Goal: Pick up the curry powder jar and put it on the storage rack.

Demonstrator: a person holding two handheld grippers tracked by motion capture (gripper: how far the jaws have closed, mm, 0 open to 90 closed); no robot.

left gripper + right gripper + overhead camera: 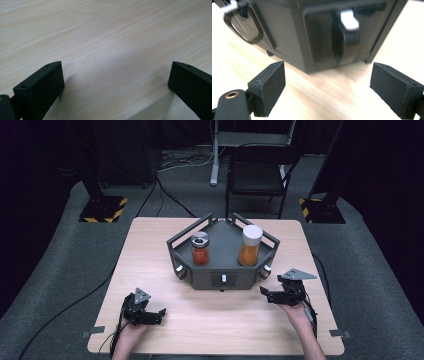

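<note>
Now: R gripper [327,87] jaws apart, nothing betw. them, low over table [150,250]. Dark tray [287,37] just ahead of it, white-tipped knob [348,32] straight in front, not touched. L gripper [116,82] jaws wide apart, bare wood ahead, tray well off.

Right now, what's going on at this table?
A person holds a gripper in each hand at a wooden table. The right gripper, jaws open with nothing between them, points at a side knob on the dark tray. The tray holds a metal-lidded jar of red contents and a white-lidded jar of orange contents. The left gripper rests low near the table's front edge, jaws open over bare wood.
</note>
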